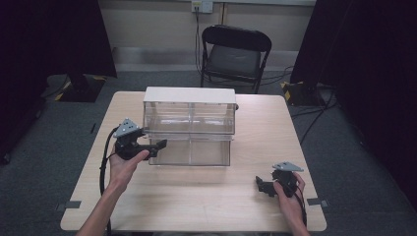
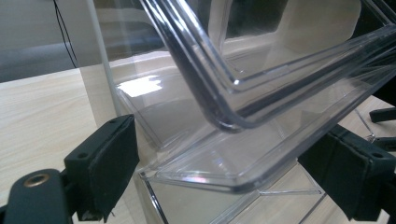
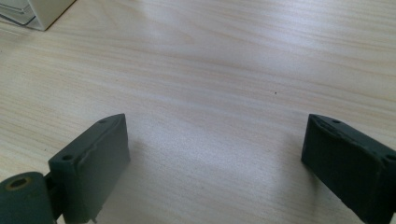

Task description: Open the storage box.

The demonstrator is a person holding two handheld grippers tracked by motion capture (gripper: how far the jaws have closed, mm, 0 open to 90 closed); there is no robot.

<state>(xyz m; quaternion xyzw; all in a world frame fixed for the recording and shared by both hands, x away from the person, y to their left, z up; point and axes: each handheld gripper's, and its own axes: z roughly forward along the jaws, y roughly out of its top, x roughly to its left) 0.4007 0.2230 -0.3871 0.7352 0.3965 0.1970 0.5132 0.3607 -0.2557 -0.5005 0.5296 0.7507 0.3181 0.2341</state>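
Note:
A clear plastic drawer cabinet [image 1: 189, 125] with a white top stands in the middle of the wooden table [image 1: 206, 196]. Its lower drawers [image 1: 169, 152] stick out toward me. My left gripper [image 1: 160, 146] is at the cabinet's front left corner, held in a hand. In the left gripper view the left gripper [image 2: 231, 140] is open, and the clear front lip of a drawer [image 2: 261, 154] lies between its jaws, which are wide apart. My right gripper [image 1: 260, 186] rests low near the table's front right, away from the cabinet. In the right gripper view the right gripper [image 3: 215, 135] is open over bare wood.
A black folding chair [image 1: 235, 54] stands behind the table's far edge. Cables run across the grey floor on the right. A corner of the cabinet [image 3: 42, 11] shows at the top left of the right gripper view. Bare tabletop lies in front of the cabinet.

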